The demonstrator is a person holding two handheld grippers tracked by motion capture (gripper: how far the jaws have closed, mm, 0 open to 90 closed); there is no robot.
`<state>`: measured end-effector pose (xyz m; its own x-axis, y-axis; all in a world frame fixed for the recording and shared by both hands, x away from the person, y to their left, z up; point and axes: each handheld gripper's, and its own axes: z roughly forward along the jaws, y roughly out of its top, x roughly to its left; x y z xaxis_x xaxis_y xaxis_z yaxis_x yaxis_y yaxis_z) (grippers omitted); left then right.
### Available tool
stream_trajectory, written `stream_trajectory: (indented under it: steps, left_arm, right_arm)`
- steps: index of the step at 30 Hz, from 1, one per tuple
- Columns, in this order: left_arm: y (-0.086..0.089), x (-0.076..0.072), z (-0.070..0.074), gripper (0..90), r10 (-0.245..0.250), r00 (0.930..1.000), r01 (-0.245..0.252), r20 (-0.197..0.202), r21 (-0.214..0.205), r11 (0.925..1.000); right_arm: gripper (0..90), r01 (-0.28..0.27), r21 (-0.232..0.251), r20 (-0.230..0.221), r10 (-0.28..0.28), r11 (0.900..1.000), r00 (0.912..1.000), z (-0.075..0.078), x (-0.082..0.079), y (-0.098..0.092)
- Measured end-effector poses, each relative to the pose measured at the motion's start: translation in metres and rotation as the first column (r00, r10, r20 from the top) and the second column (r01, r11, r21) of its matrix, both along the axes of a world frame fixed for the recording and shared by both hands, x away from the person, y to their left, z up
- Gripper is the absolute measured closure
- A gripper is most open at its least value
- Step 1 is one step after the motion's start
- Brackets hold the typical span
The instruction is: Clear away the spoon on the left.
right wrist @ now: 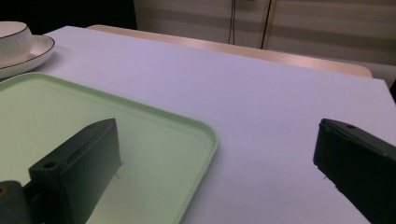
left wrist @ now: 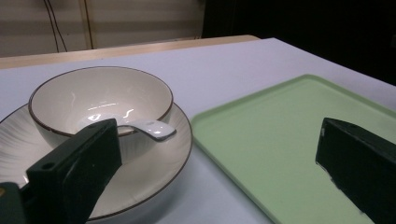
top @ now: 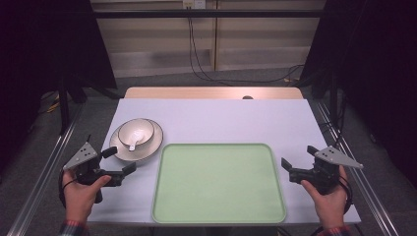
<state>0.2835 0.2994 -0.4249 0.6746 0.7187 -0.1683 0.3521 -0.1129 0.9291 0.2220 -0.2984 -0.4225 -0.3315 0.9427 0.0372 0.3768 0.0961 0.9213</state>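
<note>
The tray (top: 219, 184) is plain pale green, with no pattern. To its upper left, the plate (top: 150, 147) is cream with fine radiating ribs and a thin dark brown rim line. The bowl (top: 136, 132) on that plate is the same cream with a matching dark rim. The spoon (top: 134, 144) in the bowl is glossy white. The desk (top: 211, 120) under the tray is pale lilac-grey, with a light wood strip along its far edge. Both tools, the left tool (top: 119, 160) and the right tool (top: 298, 156), are black with grey plates.
</note>
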Motion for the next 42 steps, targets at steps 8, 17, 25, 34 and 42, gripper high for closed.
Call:
stream_trajectory:
  steps: [8,17,25,34,42]
  left_arm:
    - [-0.001,0.002,-0.002,0.5,0.058,0.998,-0.058,-0.023,-0.008,0.9983]
    - [-0.001,0.005,-0.005,14.8,0.171,0.9838,-0.169,-0.055,0.031,0.9851]
    - [-0.005,0.009,-0.007,21.4,0.233,0.9723,-0.231,-0.017,0.084,0.9693]
    - [-0.014,0.014,-0.01,30.5,0.24,0.9708,-0.238,-0.005,0.092,0.9668]
    - [-0.015,0.02,-0.017,40.2,0.235,0.9719,-0.232,-0.013,0.112,0.9662]
  right_arm:
    - [0.5,-0.016,-0.001,-0.006,0.016,0.9999,0.9999,-0.001,0.001,0.002]
    - [0.6,-0.024,-0.003,-0.007,0.024,0.9997,0.9997,-0.001,0.001,0.002]
    - [0.6,-0.034,0.003,0.001,0.034,0.9994,0.9994,-0.001,0.0,0.001]
    - [0.6,-0.034,0.007,-0.001,0.035,0.9994,0.9994,-0.001,0.0,0.0]
    - [0.5,-0.041,0.009,-0.002,0.042,0.9991,0.9991,-0.002,-0.002,-0.002]
